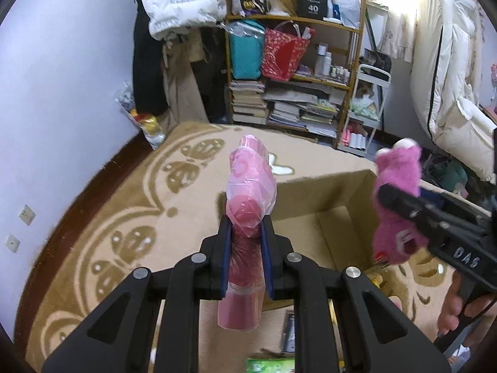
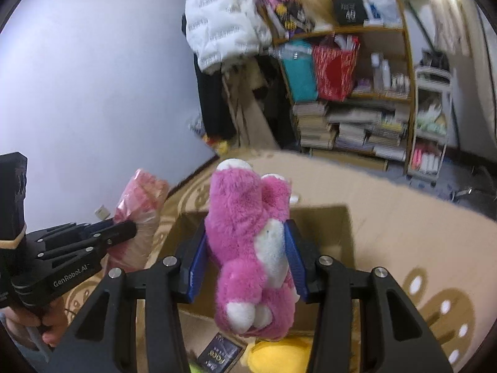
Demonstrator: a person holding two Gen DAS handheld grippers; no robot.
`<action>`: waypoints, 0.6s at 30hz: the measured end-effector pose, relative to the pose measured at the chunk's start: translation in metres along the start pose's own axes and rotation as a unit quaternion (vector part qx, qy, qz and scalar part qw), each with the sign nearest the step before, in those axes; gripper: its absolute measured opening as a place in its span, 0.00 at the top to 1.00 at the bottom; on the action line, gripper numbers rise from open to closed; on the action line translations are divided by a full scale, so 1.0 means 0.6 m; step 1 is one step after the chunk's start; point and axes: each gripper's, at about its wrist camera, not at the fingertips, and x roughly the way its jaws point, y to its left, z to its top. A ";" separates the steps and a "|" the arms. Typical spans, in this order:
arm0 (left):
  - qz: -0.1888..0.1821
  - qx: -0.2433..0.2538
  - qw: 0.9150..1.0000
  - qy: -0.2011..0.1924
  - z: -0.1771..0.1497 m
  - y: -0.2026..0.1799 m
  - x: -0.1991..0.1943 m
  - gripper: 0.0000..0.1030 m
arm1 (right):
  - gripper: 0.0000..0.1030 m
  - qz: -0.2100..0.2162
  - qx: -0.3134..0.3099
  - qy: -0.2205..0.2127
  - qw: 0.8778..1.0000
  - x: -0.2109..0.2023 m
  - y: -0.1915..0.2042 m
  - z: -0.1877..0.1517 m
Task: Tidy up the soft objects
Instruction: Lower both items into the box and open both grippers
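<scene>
- The pink plush bear [image 2: 251, 248] hangs upright in the right gripper [image 2: 245, 261], long axis running up and down, clamped across its belly by the blue pads; the open cardboard box [image 2: 338, 227] lies straight below and just ahead of it, so I'd judge the drop is short and nearly vertical
- The bear looks fluffy, magenta with white ear tips, white belly patch and white feet; it squashes under the grip, so it should fall loosely when let go
- The wrapped pink plush [image 1: 248, 205] stands upright too, pinched at its middle by the left gripper [image 1: 245, 248]; it is sheathed in thin clear plastic, likely slippery; the box opening [image 1: 310, 227] lies just to the right of it and lower
- Of the two, the right gripper seems nearer the box mouth; the left must swing rightward first
- Inside the box, a yellow soft toy [image 2: 279, 354] and a dark packet [image 2: 217, 354] already lie at the near end
- The box sits on a beige patterned rug [image 1: 124, 217]; a cluttered wooden shelf [image 1: 292, 21] stands well behind
</scene>
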 end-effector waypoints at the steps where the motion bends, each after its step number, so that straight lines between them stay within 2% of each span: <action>1: -0.007 -0.004 1.000 0.006 -0.003 -0.002 0.009 0.84 | 0.51 0.003 0.002 0.013 1.000 0.010 -0.002 -0.004; 7: -0.019 -0.021 0.998 0.052 -0.022 -0.003 0.060 0.83 | 0.50 -0.002 0.014 0.033 0.999 0.034 -0.014 -0.023; 11: -0.018 -0.024 0.998 0.050 -0.028 -0.002 0.059 0.82 | 0.49 -0.005 0.022 0.035 0.999 0.037 -0.020 -0.030; 15: -0.012 -0.025 0.998 0.049 -0.025 0.003 0.049 0.74 | 0.36 -0.004 0.027 0.035 0.999 0.034 -0.021 -0.029; 18: 0.009 -0.032 0.998 0.058 -0.023 0.008 0.044 0.63 | 0.23 -0.015 0.021 0.025 0.999 0.020 -0.017 -0.027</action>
